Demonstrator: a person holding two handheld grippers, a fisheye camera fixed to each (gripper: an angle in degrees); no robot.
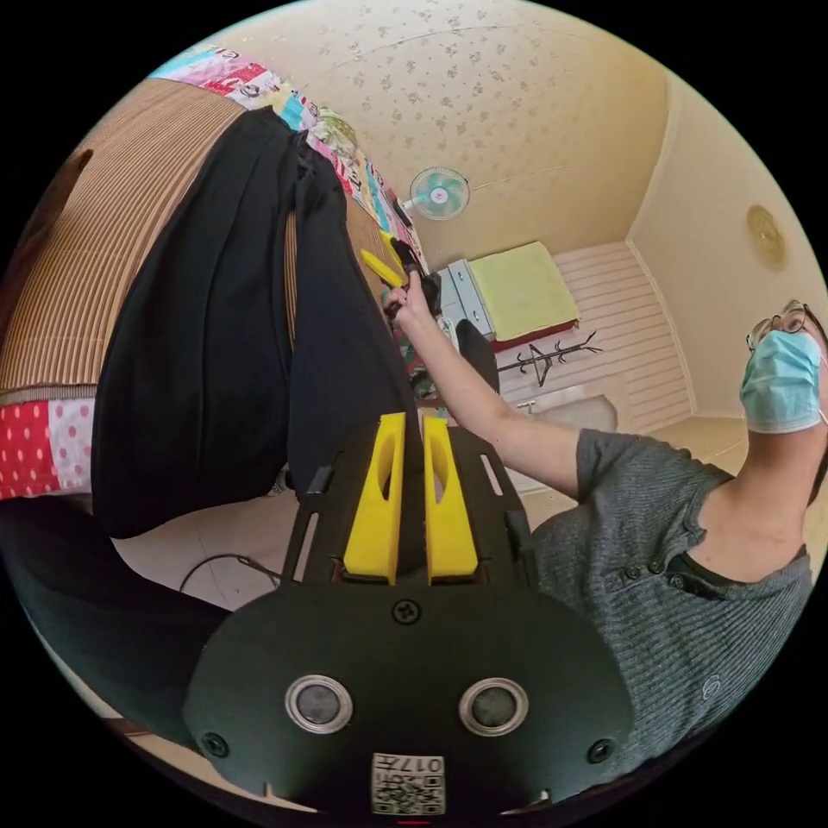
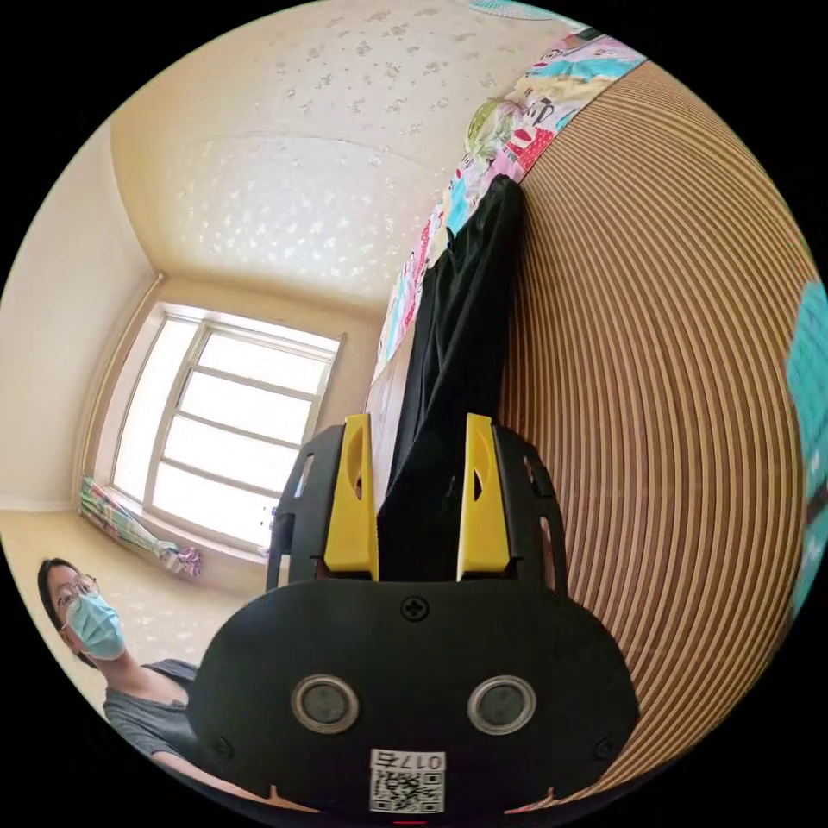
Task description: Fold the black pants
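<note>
Striped mat [image 2: 673,414] — black pants [image 1: 216,345] pinched in left claw [image 1: 412,431].

Both views are tilted, held close over the black pants [image 1: 216,345] on the striped mat [image 2: 673,388]; these are shared.

Pants [image 1: 216,345]: one pair, black, on the mat, one end hanging over the near edge.
Grippers: two. Left gripper [image 1: 412,431], two yellow jaws; right gripper [image 2: 417,435], two yellow jaws.
Mat [image 1: 112,250]: one, ribbed bamboo, over the bed.
Bedsheet [image 1: 43,444]: one, patterned, along the mat's edges.
Person [image 1: 673,561]: one.
Fan [image 1: 439,193]: one.
Window [image 2: 233,431]: one.
Cabinet [image 1: 461,293]: one, with one yellow cloth [image 1: 522,289] on top.
Coat rack [image 1: 552,355]: one.
</note>
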